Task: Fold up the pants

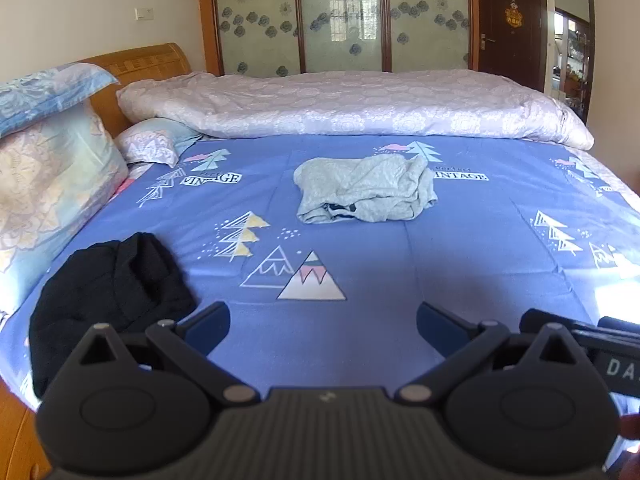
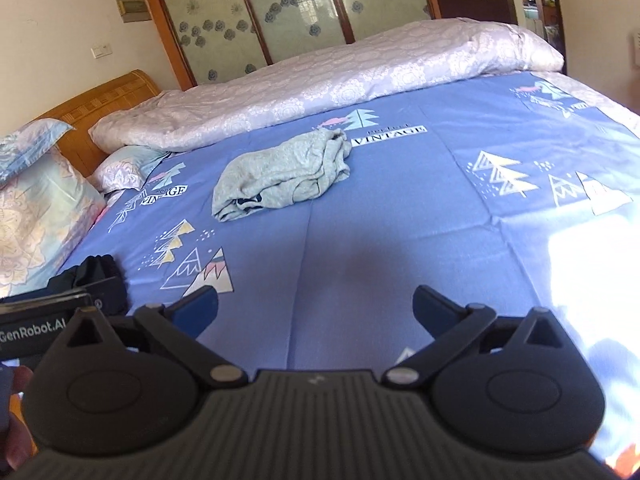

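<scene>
A crumpled pair of light grey pants (image 1: 366, 190) lies in a heap in the middle of the blue patterned bed sheet (image 1: 460, 248); the right wrist view has the grey pants (image 2: 282, 174) left of centre. A black garment (image 1: 108, 300) is bunched at the sheet's near left edge, and the right wrist view catches that black garment (image 2: 94, 274) at its left. My left gripper (image 1: 323, 322) hangs open over the near sheet, well short of the pants, nothing between its fingers. My right gripper (image 2: 316, 306) is open too, empty, beside the left one.
A rolled pale pink quilt (image 1: 352, 108) runs along the far side of the bed. Pillows (image 1: 52, 168) stack against the wooden headboard (image 1: 140, 62) on the left. Sliding wardrobe doors (image 1: 340, 16) stand behind. Bright sunlight (image 2: 592, 276) falls on the sheet at the right.
</scene>
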`<action>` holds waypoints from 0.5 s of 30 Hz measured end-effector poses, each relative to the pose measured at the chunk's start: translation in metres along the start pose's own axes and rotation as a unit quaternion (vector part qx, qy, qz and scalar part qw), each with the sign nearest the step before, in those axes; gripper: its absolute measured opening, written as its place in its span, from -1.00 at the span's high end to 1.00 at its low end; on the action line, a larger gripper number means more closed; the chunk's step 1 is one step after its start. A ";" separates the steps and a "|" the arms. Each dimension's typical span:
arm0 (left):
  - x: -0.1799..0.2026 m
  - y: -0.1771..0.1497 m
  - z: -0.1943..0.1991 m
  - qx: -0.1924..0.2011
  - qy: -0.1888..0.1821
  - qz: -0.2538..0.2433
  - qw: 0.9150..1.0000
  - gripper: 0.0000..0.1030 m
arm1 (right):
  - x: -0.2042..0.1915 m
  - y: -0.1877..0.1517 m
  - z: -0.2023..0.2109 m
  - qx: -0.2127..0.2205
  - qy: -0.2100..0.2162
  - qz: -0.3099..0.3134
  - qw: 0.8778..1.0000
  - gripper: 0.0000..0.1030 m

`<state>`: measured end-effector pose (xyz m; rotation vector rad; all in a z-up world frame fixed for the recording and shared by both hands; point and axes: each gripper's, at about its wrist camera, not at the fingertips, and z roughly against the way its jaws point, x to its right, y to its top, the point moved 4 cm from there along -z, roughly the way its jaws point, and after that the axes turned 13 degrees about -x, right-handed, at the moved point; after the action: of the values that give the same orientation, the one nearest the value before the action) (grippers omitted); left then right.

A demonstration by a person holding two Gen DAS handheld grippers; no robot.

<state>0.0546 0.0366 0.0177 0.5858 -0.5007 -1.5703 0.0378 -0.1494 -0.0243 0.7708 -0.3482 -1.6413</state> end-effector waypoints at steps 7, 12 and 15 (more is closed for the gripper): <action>0.004 -0.019 0.016 0.000 0.008 -0.004 1.000 -1.00 | -0.005 -0.016 0.020 0.004 0.007 -0.007 1.000 -1.00; 0.005 -0.022 0.019 0.006 0.028 -0.007 1.000 -1.00 | -0.004 -0.021 0.023 0.014 0.003 -0.019 1.000 -1.00; 0.003 -0.024 0.019 0.003 0.017 -0.001 1.000 -1.00 | -0.005 -0.023 0.022 0.014 0.003 -0.017 1.000 -1.00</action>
<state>0.0237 0.0348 0.0167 0.6158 -0.4792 -1.5579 0.0064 -0.1436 -0.0206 0.8058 -0.3564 -1.6687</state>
